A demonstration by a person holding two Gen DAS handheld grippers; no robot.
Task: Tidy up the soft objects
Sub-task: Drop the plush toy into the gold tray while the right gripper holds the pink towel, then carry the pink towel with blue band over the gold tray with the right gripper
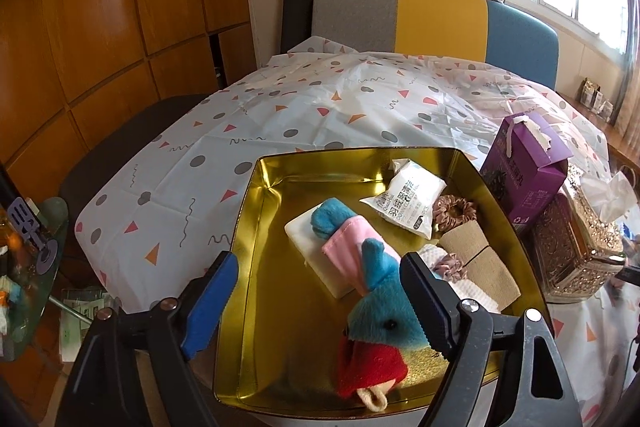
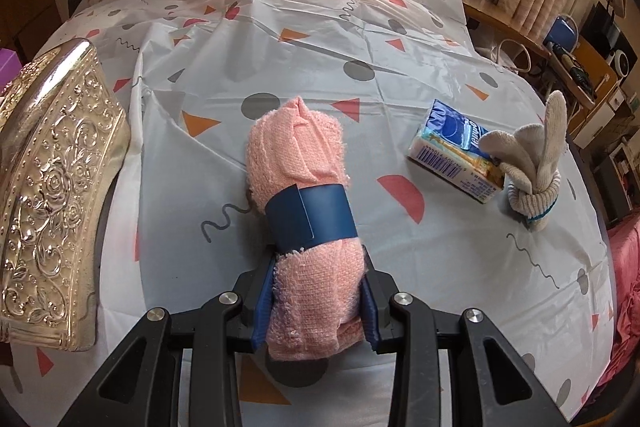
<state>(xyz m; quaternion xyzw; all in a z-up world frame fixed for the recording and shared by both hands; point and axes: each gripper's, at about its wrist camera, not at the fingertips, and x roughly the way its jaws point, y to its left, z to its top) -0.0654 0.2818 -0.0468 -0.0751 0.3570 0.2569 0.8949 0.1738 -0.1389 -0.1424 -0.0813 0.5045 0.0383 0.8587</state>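
Observation:
In the left wrist view, a gold tin (image 1: 256, 227) holds a blue plush toy (image 1: 380, 315) with a red mouth and pink dress, lying over a white sponge (image 1: 308, 247). Scrunchies (image 1: 456, 213), a white packet (image 1: 408, 201) and folded cloths (image 1: 476, 259) lie at its right side. My left gripper (image 1: 320, 307) is open above the tin, with the plush beside its right finger. In the right wrist view, my right gripper (image 2: 316, 303) is shut on a rolled pink towel (image 2: 304, 195) with a blue band, held just above the tablecloth.
A purple box (image 1: 524, 171) and an ornate gold tissue box (image 1: 576, 251) (image 2: 52, 187) stand right of the tin. A blue tissue pack (image 2: 452, 155) and a knotted white glove (image 2: 532, 167) lie on the patterned tablecloth (image 2: 360, 27) at the right. A chair (image 1: 400, 19) stands behind the table.

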